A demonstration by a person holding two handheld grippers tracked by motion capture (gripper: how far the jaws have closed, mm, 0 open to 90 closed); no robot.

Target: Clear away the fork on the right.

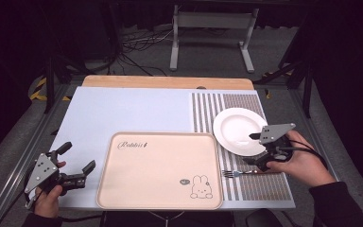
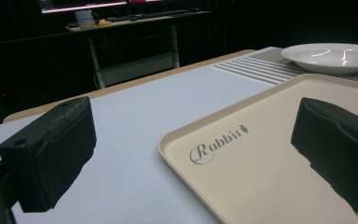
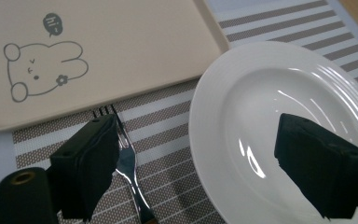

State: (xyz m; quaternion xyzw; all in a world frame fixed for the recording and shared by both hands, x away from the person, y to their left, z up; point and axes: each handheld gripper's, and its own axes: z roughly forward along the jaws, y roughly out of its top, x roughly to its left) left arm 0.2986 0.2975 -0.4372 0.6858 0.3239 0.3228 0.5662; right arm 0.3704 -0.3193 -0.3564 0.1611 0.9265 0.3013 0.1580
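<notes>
Right gripper view puts the white plate [image 3: 279,135] directly under the right gripper [image 3: 191,163], whose jaws are spread wide and grip nothing: one jaw hangs over the plate's bowl, the other over the striped placemat [image 3: 168,140] just beside the fork [image 3: 126,158]. The plate sits flat on that placemat, to the right of the beige tray [image 3: 121,42] and apart from its edge. It looks like glazed ceramic, so I judge it stiff, fairly heavy for its size, slick under rubber pads and liable to chip or break if dropped or knocked against the tray. The broad raised rim nearest the gripper seems the only sensible hold, one jaw above and one slipped beneath the lip; a firm pinch would be needed, since the glaze offers little friction and the weight would lever about the grip.

From the high view, the plate [image 1: 240,130] lies at the table's right side with the right gripper [image 1: 261,150] at its near edge, the fork [image 1: 238,173] just below it on the placemat [image 1: 260,184]. The tray [image 1: 156,161] lies bare in the middle. At its left, the left gripper [image 1: 78,163] hovers off the tray's corner over the pale blue mat [image 1: 123,113], jaws wide apart and empty.
</notes>
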